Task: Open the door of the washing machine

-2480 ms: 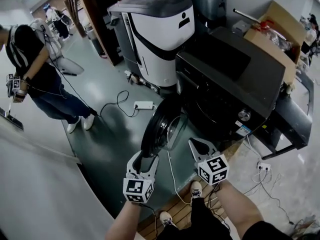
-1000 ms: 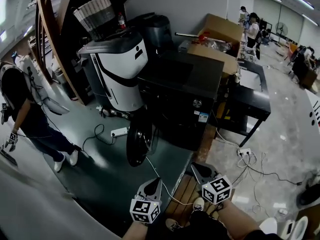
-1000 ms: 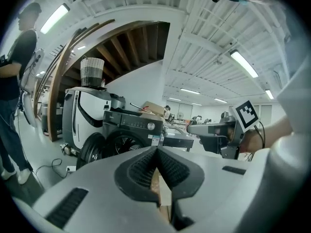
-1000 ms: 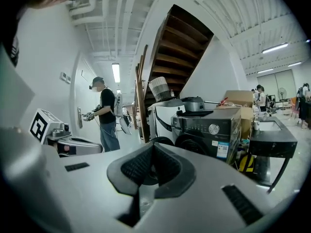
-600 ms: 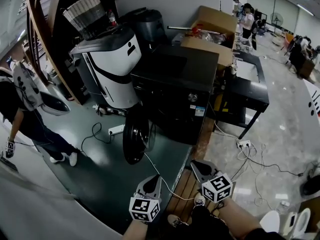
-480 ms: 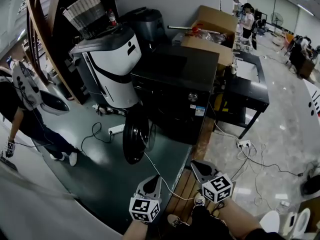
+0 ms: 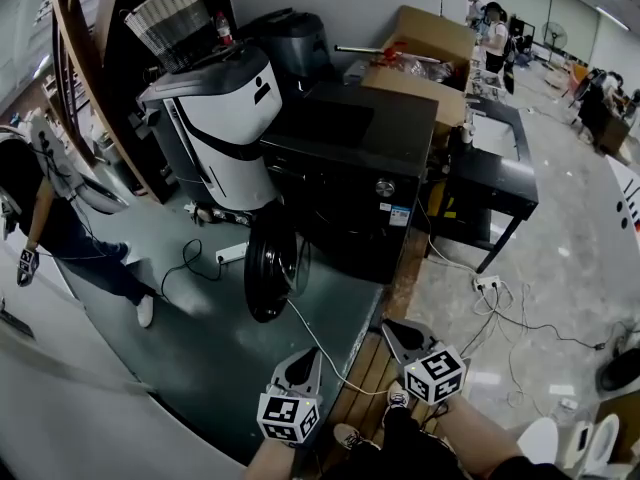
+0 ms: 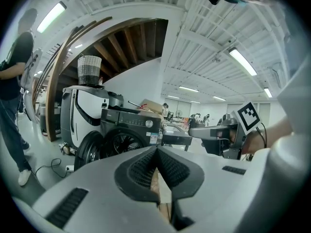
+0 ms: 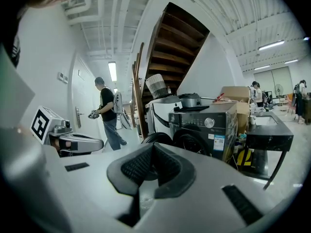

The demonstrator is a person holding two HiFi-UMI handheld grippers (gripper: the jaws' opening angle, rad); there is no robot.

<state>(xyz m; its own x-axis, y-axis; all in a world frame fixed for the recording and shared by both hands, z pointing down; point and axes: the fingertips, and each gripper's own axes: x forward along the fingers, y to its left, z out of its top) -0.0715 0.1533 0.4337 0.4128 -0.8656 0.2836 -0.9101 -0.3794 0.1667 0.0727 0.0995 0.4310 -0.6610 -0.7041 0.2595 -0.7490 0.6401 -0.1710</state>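
Quick rundown: 1 black washing machine [image 7: 345, 163] sits mid-room, btw a white machine [image 7: 215, 118] on its left and a black table [image 7: 500, 183] on its right. Its 1 round door [image 7: 270, 268] is already open. It's swung out to the left of the front and shows nearly edge-on in the head view. In the left gripper view the drum opening [image 8: 127, 141] shows just beside it.

2 grippers, both low by the person's feet and well apart from the door. Left gripper [image 7: 306, 356] has its jaws pressed together w/ nothing btw them. Right gripper [image 7: 393, 329] same deal, closed & empty.

Other stuff:
- 2 cardboard boxes [image 7: 432, 36] behind the machine's right side
- 2 white power strips [image 7: 231, 255] on the floor, 1 near the door, 1 by the table leg
- 1 person [image 7: 40, 198] in dark clothes at far left
- a few more ppl way in the back, too small to count
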